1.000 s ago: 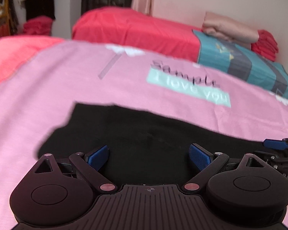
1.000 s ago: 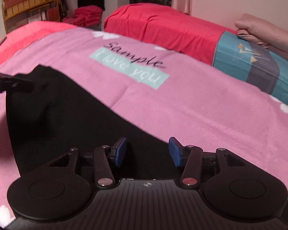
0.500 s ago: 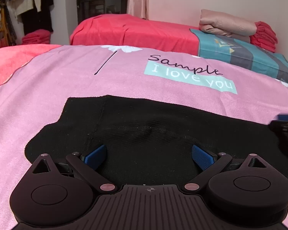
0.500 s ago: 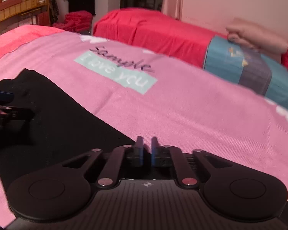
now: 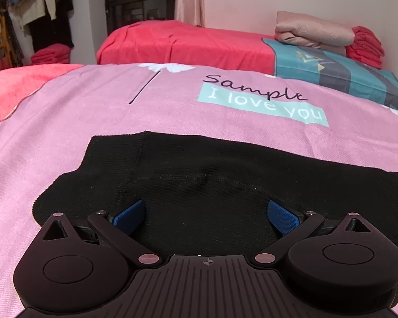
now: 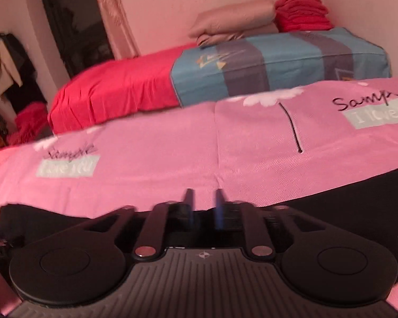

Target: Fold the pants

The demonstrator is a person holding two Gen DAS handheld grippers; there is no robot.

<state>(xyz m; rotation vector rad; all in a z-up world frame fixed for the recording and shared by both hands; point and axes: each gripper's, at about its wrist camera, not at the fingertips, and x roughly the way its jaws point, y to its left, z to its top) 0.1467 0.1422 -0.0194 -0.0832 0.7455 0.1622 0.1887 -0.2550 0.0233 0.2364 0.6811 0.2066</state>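
Observation:
Black pants (image 5: 199,185) lie flat on the pink bedspread (image 5: 92,111). My left gripper (image 5: 207,216) is open, its blue pads (image 5: 128,216) wide apart just above the pants near the waistband end. In the blurred right wrist view, my right gripper (image 6: 203,206) has its fingers (image 6: 189,201) close together with a narrow gap. Black pants fabric (image 6: 358,193) lies right under and behind them; whether fabric is pinched I cannot tell.
A red bed (image 5: 188,42) stands behind, with a teal striped cover (image 5: 331,71), a folded beige quilt (image 5: 313,30) and red folded cloth (image 5: 366,42). Clothes hang at far left (image 5: 39,8). The pink bedspread also shows in the right wrist view (image 6: 172,145).
My right gripper closed from open and swung far to the right along the pants, now blurred with motion. My left gripper stayed open over the pants and barely moved.

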